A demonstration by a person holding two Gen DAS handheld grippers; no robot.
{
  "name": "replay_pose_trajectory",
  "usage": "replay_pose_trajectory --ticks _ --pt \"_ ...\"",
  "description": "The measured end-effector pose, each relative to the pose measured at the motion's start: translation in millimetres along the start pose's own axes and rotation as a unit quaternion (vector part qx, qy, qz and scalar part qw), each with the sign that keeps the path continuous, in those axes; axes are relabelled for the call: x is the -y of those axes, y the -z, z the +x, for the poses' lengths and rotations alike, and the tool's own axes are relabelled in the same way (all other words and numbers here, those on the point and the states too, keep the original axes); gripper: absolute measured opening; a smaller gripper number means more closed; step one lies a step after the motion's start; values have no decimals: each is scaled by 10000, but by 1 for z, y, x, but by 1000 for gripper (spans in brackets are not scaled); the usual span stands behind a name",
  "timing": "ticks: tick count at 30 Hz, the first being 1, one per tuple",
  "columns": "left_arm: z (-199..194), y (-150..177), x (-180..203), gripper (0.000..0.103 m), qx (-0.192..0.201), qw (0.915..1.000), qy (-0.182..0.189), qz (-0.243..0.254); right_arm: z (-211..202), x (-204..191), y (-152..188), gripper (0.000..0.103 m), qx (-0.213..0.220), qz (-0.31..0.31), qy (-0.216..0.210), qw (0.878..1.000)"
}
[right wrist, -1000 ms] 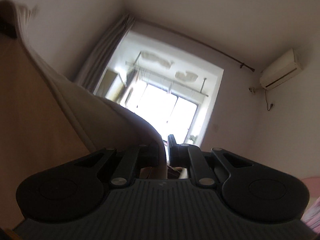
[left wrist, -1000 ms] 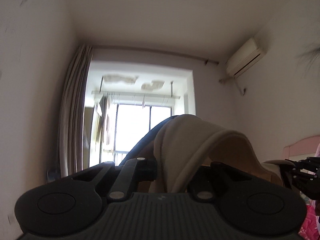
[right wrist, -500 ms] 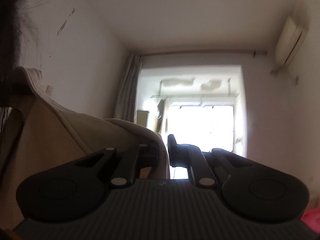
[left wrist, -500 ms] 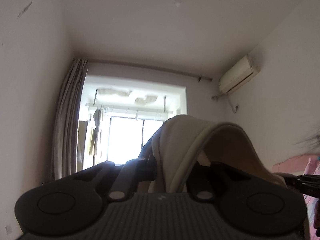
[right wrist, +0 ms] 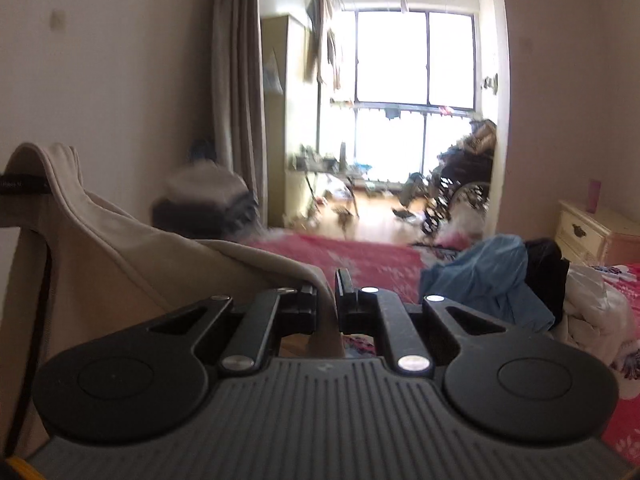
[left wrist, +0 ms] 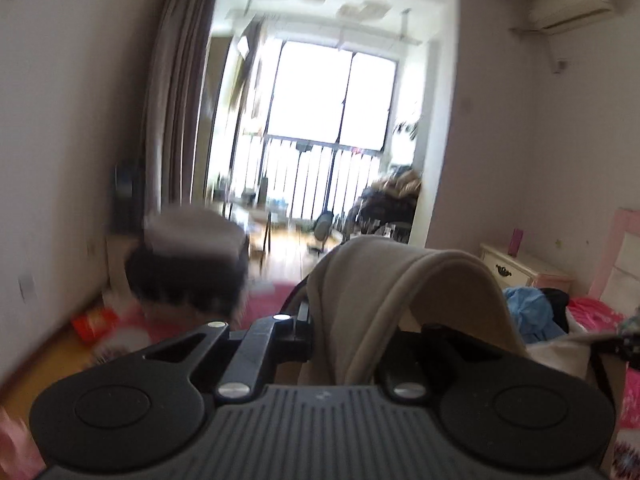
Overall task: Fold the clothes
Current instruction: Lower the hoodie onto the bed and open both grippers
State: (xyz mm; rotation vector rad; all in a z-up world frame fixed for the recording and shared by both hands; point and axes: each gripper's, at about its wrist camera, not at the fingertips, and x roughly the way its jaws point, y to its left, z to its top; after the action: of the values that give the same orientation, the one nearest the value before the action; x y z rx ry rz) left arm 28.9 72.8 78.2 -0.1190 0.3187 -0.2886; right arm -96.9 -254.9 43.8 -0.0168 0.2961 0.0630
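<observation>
A beige garment [left wrist: 400, 280] is held up in the air between both grippers. My left gripper [left wrist: 344, 332] is shut on one edge of it, and the cloth drapes over and hides the right finger. My right gripper [right wrist: 327, 304] is shut on another edge of the beige garment [right wrist: 132, 256], which stretches away to the left up to the left gripper [right wrist: 24, 188] at the frame edge. Both grippers point level across a bed with a red cover [right wrist: 360, 256].
A pile of clothes, blue [right wrist: 484, 276], black and white, lies on the bed's right side. A cream nightstand [right wrist: 592, 232] stands by the right wall. A grey and dark stack [right wrist: 204, 200] sits near the curtain [right wrist: 236, 80]. A bright balcony window [right wrist: 412, 64] is behind.
Both grippers have tilted down from the ceiling toward the bed and room, still holding the beige garment. The views are blurred by the motion.
</observation>
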Motion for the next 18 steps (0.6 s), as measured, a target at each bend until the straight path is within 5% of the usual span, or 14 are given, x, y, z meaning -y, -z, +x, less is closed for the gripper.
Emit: replay_pose_trajectory --ticks 7,8,10,11,14,16,18 --pt "87 -25 1 13 -401 9992 61 43 84 35 -22 7 -316 292 112 9990" --pt "104 -30 2 20 -529 9986 73 21 100 41 -23 7 -388 349 128 9986" --pt "149 3 -8 44 -1092 9939 -178 -44 128 46 -1 10 -724 519 131 9959" --pt "170 26 -14 66 -1507 9880 -329 -76 149 52 18 14 -1149 754 36 9905" --pt "225 97 -28 60 -2665 9603 -828 -11 210 69 77 45 -2514 1453 -154 9568" --pt "229 128 -36 60 -2880 9526 -981 -24 220 69 115 46 -3144 1658 -156 9346" --pt "227 138 -47 62 -2834 9551 -826 -243 210 71 129 49 -3013 1674 -217 9385"
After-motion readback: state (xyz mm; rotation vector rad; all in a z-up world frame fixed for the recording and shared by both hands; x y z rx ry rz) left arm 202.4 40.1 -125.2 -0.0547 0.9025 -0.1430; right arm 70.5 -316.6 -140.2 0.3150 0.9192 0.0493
